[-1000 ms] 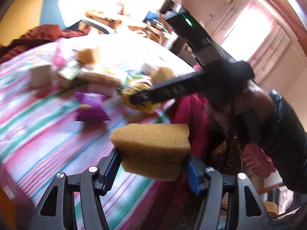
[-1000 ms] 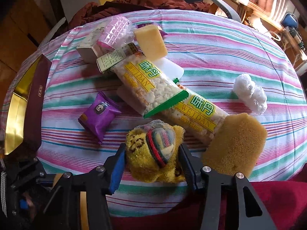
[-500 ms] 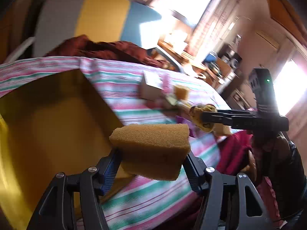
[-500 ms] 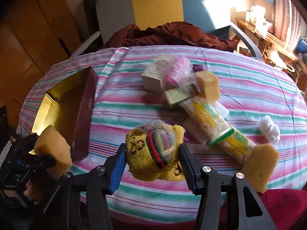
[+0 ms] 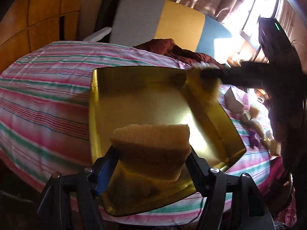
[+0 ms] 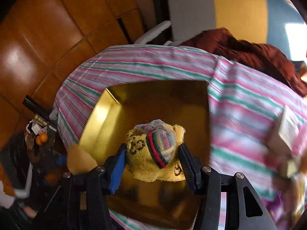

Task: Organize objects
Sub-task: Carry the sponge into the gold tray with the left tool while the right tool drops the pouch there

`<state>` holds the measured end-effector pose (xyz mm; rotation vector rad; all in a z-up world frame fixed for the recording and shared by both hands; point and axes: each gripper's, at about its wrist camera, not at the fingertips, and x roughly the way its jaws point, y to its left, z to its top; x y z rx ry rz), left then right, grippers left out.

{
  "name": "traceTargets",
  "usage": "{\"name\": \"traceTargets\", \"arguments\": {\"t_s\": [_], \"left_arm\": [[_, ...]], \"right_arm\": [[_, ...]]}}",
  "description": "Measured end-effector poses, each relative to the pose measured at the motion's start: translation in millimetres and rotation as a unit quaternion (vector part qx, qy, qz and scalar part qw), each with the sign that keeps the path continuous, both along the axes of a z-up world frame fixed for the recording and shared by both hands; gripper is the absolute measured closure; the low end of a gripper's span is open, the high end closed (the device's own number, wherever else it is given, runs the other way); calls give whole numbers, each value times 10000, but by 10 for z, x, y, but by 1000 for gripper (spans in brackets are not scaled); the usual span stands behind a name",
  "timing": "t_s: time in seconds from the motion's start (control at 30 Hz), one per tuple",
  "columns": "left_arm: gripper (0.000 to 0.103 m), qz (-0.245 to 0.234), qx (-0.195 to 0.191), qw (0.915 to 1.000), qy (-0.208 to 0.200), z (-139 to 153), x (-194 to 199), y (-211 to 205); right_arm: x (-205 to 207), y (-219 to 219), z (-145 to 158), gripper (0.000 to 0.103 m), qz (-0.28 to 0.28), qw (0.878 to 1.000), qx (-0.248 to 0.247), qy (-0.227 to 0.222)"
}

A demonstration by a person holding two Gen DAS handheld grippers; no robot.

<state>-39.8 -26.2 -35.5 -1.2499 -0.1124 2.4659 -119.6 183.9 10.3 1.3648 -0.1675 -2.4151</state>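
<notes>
The left gripper (image 5: 151, 153) carries a tan foam sponge (image 5: 150, 147) over the near end of a gold-lined box (image 5: 159, 103) on the striped tablecloth (image 5: 44, 99). Its jaws have just been opening; the sponge sits between them, and the blue pad (image 5: 103, 174) on one side looks to stand slightly off the foam, so I judge the pinch loosened or let go, though I cannot tell for certain. The sponge should be very light, soft and springy, with a rough open surface that will not slip; it is best taken across its 2 short sides, and it will squash under pressure but come to no harm if dropped.

The right gripper (image 6: 152, 159) holds a rolled bundle of yellow knit socks (image 6: 153, 149) above the same box, fingers pinching its 2 flanks. Its jaws have just been opening a little, yet the bundle is gripped at its sides. It too looks light, soft and compressible, not fragile; a grip around the middle of the roll keeps it from unrolling.

The box's shiny gold floor appears empty, with only reflections on it. A small carton (image 5: 235, 98) and other packets lie on the cloth beside the box, blurred
</notes>
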Motion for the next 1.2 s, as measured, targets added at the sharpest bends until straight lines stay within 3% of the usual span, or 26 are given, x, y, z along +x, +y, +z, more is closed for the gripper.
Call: {"name": "traceTargets", "arguments": {"t_s": [0.07, 0.17, 0.37, 0.6, 1.0, 1.2], "left_arm": [[26, 93, -61, 9999, 67, 15, 36, -69], [26, 195, -27, 9998, 97, 25, 65, -187], [26, 508, 83, 9984, 254, 116, 37, -379], [26, 527, 85, 9975, 455, 205, 85, -339], [26, 916, 137, 9950, 370, 343, 113, -459], [26, 867, 165, 9953, 393, 391, 153, -434]], "right_arm": [[-216, -220, 78, 42, -50, 9998, -34, 170], [-436, -499, 209, 17, -10, 9989, -309, 362], [-375, -774, 108, 12, 184, 9991, -241, 292], [-39, -563, -84, 7, -54, 9999, -71, 128], [362, -211, 83, 0, -602, 9928, 448, 931], [491, -104, 119, 0, -732, 9898, 602, 1060]]}}
